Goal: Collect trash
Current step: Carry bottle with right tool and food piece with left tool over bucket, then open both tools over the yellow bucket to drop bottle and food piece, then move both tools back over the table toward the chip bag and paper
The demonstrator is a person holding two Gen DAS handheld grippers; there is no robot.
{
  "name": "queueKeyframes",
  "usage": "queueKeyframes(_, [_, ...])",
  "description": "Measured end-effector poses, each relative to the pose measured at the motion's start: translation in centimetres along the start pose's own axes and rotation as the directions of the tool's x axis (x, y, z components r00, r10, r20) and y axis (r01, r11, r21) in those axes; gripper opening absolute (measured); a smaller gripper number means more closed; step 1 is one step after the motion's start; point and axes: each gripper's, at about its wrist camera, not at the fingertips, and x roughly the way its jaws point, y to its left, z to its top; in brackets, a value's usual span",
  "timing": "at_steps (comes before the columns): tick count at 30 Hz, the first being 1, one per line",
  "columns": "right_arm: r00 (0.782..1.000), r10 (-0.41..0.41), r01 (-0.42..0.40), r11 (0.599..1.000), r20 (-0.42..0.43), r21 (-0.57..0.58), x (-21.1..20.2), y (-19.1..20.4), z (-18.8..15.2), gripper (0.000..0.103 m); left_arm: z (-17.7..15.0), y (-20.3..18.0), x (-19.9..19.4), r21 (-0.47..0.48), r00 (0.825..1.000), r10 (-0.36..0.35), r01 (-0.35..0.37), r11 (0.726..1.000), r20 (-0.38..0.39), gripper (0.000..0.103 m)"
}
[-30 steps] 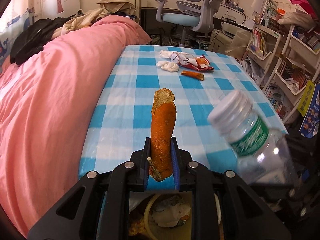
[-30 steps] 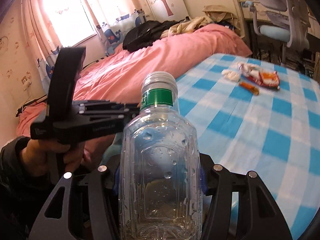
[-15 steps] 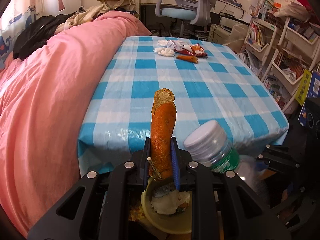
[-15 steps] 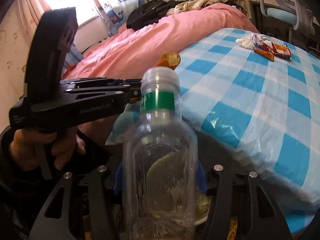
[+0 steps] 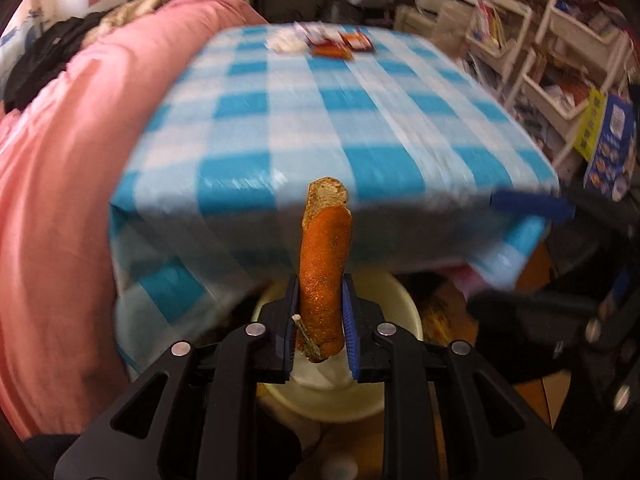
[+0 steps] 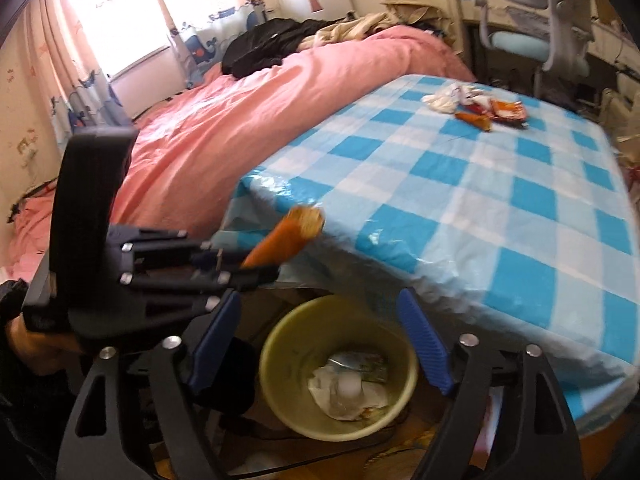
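Now that the right gripper [image 6: 320, 344] gapes empty, its plastic bottle [image 6: 347, 394] dropped into the yellow bin [image 6: 280, 344] directly below, one item is collected; the left gripper [image 5: 320, 320], above that bin, remains clamped on the orange peel [image 5: 325, 264].

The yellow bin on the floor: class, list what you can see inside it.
Inside the yellow bin lie crumpled white paper, a clear bottle with a white cap and a printed wrapper. Anything underneath them is covered, and the bin's bottom is hidden.
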Motion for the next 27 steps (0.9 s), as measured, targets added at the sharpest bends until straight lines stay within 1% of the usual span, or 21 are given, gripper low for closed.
queueKeyframes(2, [0.999, -0.034, 0.034, 0.999, -0.007, -0.005, 0.0, 0.0, -0.2, 0.080, -0.5, -0.6, 0.3, 0.015, 1.000, -0.002, 0.002, 1.000, -0.019, 0.022])
queueKeyframes(3, [0.999, -0.053, 0.053, 0.999, -0.011, -0.002, 0.1, -0.2, -0.3, 0.081, -0.7, -0.7, 0.3, 0.021, 1.000, 0.002, -0.002, 1.000, -0.018, 0.026])
queueKeyframes(4, [0.998, -0.061, 0.061, 0.998, -0.012, 0.002, 0.1, -0.3, -0.3, 0.081, -0.8, -0.9, 0.2, 0.025, 1.000, 0.015, -0.015, 1.000, -0.010, 0.035])
queueKeyframes(6, [0.997, -0.071, 0.071, 0.997, -0.012, 0.015, -0.1, -0.6, -0.4, 0.082, -0.7, -0.9, -0.1, 0.022, 0.999, 0.031, -0.032, 0.999, 0.010, 0.044])
queueKeyframes(8, [0.997, -0.080, 0.080, 0.997, -0.010, 0.023, -0.3, -0.8, -0.6, 0.083, -0.6, -0.7, -0.5, 0.010, 0.999, 0.035, -0.035, 0.999, 0.030, 0.047])
queueKeyframes(12, [0.996, -0.094, 0.094, 0.995, -0.010, 0.016, -0.2, -0.6, -0.7, 0.084, -0.4, -0.7, -0.9, 0.007, 0.994, 0.075, -0.075, 0.997, 0.076, 0.061])
queueKeyframes(14, [0.994, -0.107, 0.107, 0.994, -0.010, 0.005, -0.1, -0.4, -0.7, 0.086, -0.3, -0.8, -1.2, 0.016, 0.991, 0.094, -0.096, 0.995, 0.099, 0.064])
queueKeyframes(16, [0.992, -0.126, 0.126, 0.992, -0.008, -0.010, 0.0, -0.2, -0.7, 0.087, -0.2, -1.0, -1.3, 0.028, 0.986, 0.118, -0.122, 0.992, 0.121, 0.070])
queueKeyframes(19, [0.988, -0.155, 0.155, 0.988, -0.001, -0.019, 0.0, -0.2, -0.7, 0.089, -0.1, -1.4, -1.5, 0.051, 0.975, 0.162, -0.171, 0.984, 0.150, 0.074])
queueKeyframes(23, [0.982, -0.186, 0.186, 0.982, 0.014, -0.009, -0.3, -0.5, -0.6, 0.090, 0.0, -1.1, -1.7, 0.032, 0.971, 0.170, -0.178, 0.984, 0.167, 0.078])
queueKeyframes(27, [0.977, -0.210, 0.209, 0.977, 0.027, 0.027, -0.6, -1.3, -0.5, 0.090, 0.1, -0.7, -1.8, 0.007, 0.968, 0.182, -0.186, 0.983, 0.173, 0.079])
